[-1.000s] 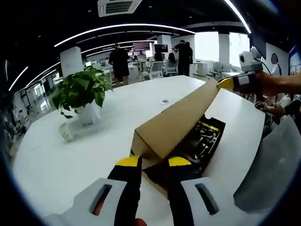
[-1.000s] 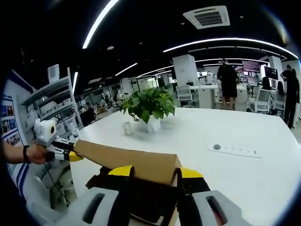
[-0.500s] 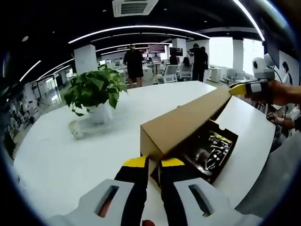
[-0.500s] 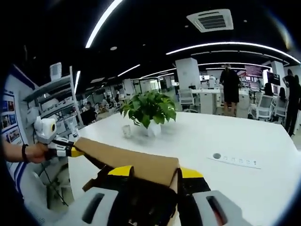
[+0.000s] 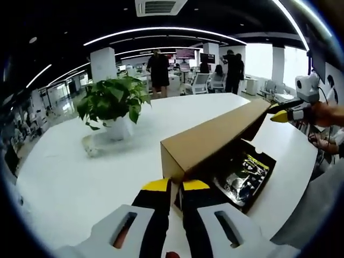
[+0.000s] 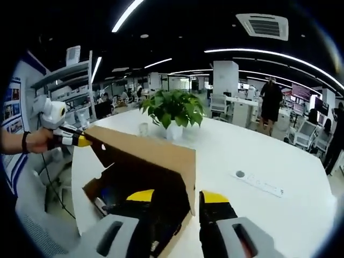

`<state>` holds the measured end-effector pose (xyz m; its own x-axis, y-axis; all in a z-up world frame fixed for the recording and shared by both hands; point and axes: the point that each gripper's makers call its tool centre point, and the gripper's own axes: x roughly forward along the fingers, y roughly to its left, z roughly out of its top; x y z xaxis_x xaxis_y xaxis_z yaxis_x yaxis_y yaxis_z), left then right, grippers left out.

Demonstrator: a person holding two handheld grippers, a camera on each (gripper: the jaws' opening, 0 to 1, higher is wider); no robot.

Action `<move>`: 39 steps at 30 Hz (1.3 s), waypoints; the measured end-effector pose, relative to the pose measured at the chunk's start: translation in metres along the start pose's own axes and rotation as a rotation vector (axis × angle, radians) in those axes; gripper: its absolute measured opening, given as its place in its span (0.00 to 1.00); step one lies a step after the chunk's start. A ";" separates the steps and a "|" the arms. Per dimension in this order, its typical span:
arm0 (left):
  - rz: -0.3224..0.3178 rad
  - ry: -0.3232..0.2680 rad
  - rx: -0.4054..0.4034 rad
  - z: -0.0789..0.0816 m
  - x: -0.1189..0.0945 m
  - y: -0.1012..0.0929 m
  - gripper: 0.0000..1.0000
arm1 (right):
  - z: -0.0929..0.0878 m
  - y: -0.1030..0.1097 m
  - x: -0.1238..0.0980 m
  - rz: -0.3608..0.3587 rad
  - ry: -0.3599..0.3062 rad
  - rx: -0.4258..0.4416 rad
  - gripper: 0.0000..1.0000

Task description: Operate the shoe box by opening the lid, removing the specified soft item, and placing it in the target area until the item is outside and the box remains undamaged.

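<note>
The shoe box point(image 5: 212, 141) is plain brown cardboard, matt and smooth, with a raw cut edge on its raised lid point(image 6: 144, 153). Inside lies glossy crinkled black plastic wrap point(image 5: 244, 172). The counter point(image 5: 75, 177) is smooth white with soft sheen

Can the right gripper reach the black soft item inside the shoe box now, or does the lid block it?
Probably yes. The lid stands raised, leaving the shoe box open, and the right gripper straddles the lid's edge just above the black soft item.
</note>
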<state>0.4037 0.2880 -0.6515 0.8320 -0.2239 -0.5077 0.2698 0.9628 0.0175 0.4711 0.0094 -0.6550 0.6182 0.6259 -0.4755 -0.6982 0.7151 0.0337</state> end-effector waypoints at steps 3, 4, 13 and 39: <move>-0.001 0.001 0.000 0.002 0.001 0.001 0.04 | -0.007 -0.008 0.010 -0.032 0.015 0.035 0.19; -0.002 0.001 -0.001 0.003 0.002 0.002 0.04 | -0.008 -0.010 0.012 -0.040 0.017 0.045 0.19; 0.001 0.000 -0.012 0.006 0.005 0.006 0.03 | -0.021 -0.021 0.035 -0.102 0.054 0.087 0.08; 0.024 -0.007 -0.042 0.014 0.037 0.027 0.02 | -0.013 -0.034 0.059 -0.093 0.066 0.117 0.00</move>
<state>0.4485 0.3037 -0.6576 0.8415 -0.2020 -0.5011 0.2294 0.9733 -0.0072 0.5261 0.0182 -0.6952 0.6502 0.5361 -0.5384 -0.5899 0.8028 0.0869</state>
